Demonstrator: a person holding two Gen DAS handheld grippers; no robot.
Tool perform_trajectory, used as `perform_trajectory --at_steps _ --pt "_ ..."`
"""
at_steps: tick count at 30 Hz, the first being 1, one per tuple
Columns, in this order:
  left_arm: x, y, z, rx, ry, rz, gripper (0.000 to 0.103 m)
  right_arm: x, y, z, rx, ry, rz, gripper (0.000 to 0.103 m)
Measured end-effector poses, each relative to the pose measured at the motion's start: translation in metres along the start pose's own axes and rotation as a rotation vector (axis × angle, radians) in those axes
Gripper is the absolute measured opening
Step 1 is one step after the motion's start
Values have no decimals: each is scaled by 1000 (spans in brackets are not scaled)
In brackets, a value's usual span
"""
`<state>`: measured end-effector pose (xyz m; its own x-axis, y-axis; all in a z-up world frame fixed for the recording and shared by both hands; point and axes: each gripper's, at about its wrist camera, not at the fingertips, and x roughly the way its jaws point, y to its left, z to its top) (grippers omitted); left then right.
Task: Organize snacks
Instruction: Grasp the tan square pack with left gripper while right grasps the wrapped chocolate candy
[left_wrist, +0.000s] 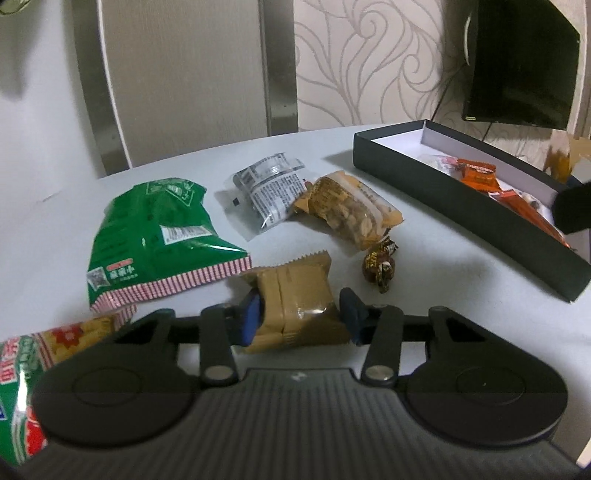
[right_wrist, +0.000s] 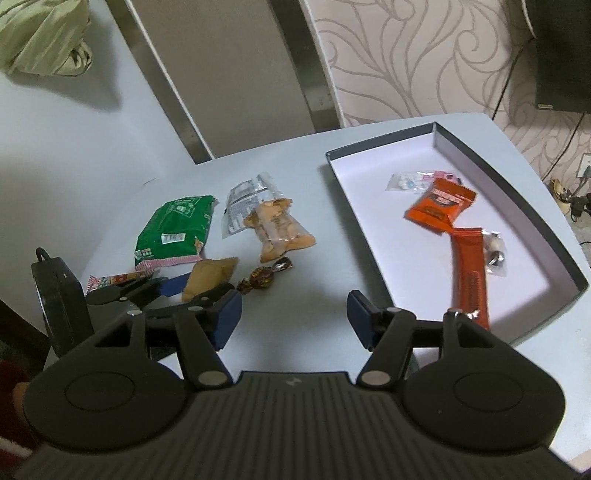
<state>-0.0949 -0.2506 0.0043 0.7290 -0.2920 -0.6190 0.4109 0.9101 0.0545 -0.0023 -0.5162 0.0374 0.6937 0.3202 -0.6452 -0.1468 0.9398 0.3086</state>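
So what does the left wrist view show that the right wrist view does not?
Only the left wrist view: the left gripper close up, with the tan snack packet between its pads. Only the right wrist view: the box's whole white floor, the empty right gripper and a green cloth bundle. Both: the green bag, the wrapped candy and the orange packets in the box.

Black monitor (left_wrist: 517, 62) hangs on patterned wallpaper (right_wrist: 406, 55) behind the table (right_wrist: 295, 166); green cloth bundle (right_wrist: 44, 37) far left.
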Motion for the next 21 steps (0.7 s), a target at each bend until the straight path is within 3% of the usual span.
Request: perform_trajectory --at_steps 9,11,18,21 --pt "-35 14 -6 74 -37 6 47 56 41 1 -124 56 0 66" --pt "-42 18 -8 93 -42 10 47 73 51 -1 -185 67 -31 58" --pt "-58 28 -14 150 -64 17 47 118 66 -3 -218 101 -96 58" --pt "-60 30 -16 166 -65 16 47 132 69 -4 -243 104 -124 43"
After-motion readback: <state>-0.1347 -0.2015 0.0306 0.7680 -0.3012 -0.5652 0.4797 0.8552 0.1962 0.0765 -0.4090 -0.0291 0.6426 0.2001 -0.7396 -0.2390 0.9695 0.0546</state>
